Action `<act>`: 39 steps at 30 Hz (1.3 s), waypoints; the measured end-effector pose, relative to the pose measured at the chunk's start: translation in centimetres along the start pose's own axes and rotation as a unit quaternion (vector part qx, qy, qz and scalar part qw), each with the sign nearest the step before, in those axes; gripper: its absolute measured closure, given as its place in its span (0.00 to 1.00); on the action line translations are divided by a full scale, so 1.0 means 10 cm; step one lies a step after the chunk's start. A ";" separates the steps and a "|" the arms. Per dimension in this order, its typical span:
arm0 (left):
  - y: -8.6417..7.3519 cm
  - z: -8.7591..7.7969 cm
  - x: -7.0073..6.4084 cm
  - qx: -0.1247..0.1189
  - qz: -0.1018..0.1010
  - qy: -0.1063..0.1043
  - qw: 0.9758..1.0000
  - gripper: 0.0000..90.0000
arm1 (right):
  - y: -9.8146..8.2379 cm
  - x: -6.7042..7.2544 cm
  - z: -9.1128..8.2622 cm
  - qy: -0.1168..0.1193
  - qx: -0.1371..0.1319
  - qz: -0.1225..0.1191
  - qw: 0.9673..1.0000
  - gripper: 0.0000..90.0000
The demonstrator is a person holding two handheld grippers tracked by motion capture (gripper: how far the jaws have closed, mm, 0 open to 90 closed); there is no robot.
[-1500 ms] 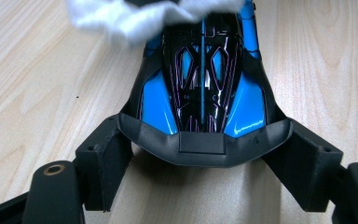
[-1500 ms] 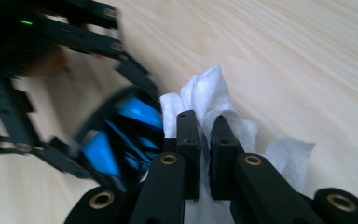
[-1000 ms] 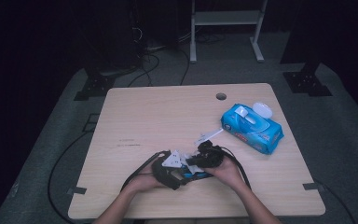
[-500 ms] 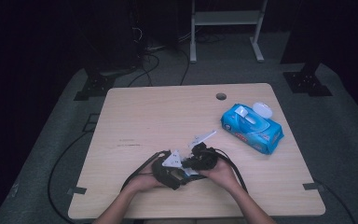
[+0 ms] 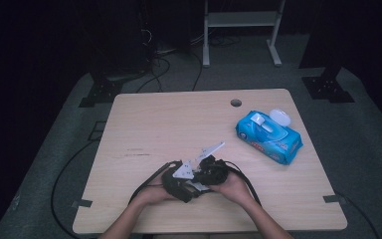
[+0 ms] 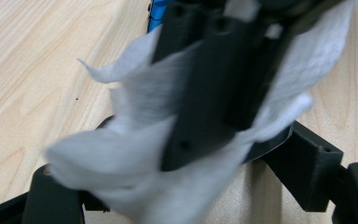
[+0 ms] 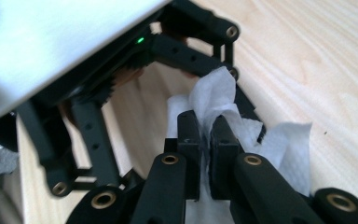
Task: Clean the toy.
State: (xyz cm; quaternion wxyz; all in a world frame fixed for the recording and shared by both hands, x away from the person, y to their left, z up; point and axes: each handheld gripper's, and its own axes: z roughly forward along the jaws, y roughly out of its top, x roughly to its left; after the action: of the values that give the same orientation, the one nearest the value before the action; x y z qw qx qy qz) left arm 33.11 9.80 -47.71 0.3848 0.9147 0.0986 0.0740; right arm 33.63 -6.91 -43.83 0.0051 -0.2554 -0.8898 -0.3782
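wipe [image 7: 214, 100] pinched between right gripper [image 7: 205, 140] fingers

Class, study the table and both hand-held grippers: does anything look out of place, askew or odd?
The blue wipes pack lies askew near the table's right edge, its lid flipped open. A crumpled white wipe is pinched in the right hand-held gripper and draped between the left hand-held gripper's jaws. Nothing is spilled.
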 end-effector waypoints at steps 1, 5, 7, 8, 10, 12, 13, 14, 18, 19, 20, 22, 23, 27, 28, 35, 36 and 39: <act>0.00 0.00 0.00 0.000 0.001 0.000 1.000 0.27 | -0.01 0.02 -0.02 0.003 0.001 -0.002 1.000 0.95; -0.01 0.00 0.01 0.001 0.001 -0.001 1.000 0.27 | -0.06 0.08 -0.07 0.020 0.018 -0.006 1.000 0.95; 0.00 0.00 0.01 0.002 0.000 -0.001 1.000 0.27 | -0.07 0.11 -0.08 0.017 0.021 -0.007 1.000 0.95; 0.00 0.00 0.00 0.001 -0.001 0.000 1.000 0.27 | -0.07 0.10 -0.08 0.017 0.021 -0.009 1.000 0.95; 0.00 0.00 0.00 0.001 -0.004 0.000 1.000 0.27 | -0.06 0.06 -0.05 0.016 0.013 -0.005 1.000 0.95; 0.00 0.00 0.01 0.000 -0.007 0.000 1.000 0.27 | -0.05 0.03 -0.02 0.005 0.004 -0.002 1.000 0.95; -0.01 0.00 0.01 0.001 -0.008 -0.001 1.000 0.27 | -0.04 0.02 -0.01 0.006 0.000 0.000 1.000 0.95; -0.01 0.00 0.01 -0.003 -0.012 -0.001 1.000 0.27 | -0.04 0.01 0.00 0.005 0.000 0.002 1.000 0.95; -0.01 0.00 0.02 -0.003 -0.005 -0.003 1.000 0.27 | -0.03 0.06 -0.01 -0.003 0.009 -0.011 1.000 0.95; -0.01 0.00 0.02 -0.002 -0.003 -0.003 1.000 0.28 | -0.03 0.07 -0.02 0.000 0.013 -0.010 1.000 0.95; -0.01 0.00 0.02 -0.002 -0.003 -0.003 1.000 0.28 | -0.04 0.06 -0.04 0.004 0.018 -0.013 1.000 0.95; -0.01 -0.01 0.03 -0.001 -0.001 -0.003 1.000 0.28 | -0.08 0.05 -0.09 0.006 0.027 -0.009 1.000 0.95; -0.01 0.00 0.03 0.000 -0.001 -0.003 1.000 0.28 | -0.10 0.03 -0.11 0.003 0.027 -0.007 1.000 0.95; -0.01 0.01 0.02 -0.006 -0.010 -0.004 1.000 0.28 | -0.08 -0.02 -0.11 -0.010 -0.003 0.015 1.000 0.95; -0.01 0.00 0.02 -0.004 -0.013 -0.005 1.000 0.27 | -0.06 -0.02 -0.08 -0.011 -0.002 0.012 1.000 0.95; -0.03 0.00 0.04 -0.007 -0.010 -0.005 1.000 0.28 | -0.10 -0.07 -0.14 -0.018 -0.005 0.013 1.000 0.95; -0.03 0.00 0.04 -0.006 -0.009 -0.004 1.000 0.28 | -0.13 -0.08 -0.17 -0.021 -0.005 0.017 1.000 0.95; -0.02 -0.01 0.04 -0.005 -0.005 -0.002 1.000 0.28 | -0.22 -0.13 -0.27 -0.032 -0.007 0.024 0.999 0.95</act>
State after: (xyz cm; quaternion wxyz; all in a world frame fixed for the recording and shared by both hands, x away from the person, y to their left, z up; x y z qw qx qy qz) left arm 33.43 10.09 -47.82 0.3899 0.9124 0.1023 0.0707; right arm 33.24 -10.60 -43.64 -0.0159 -0.2889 -0.8803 -0.3759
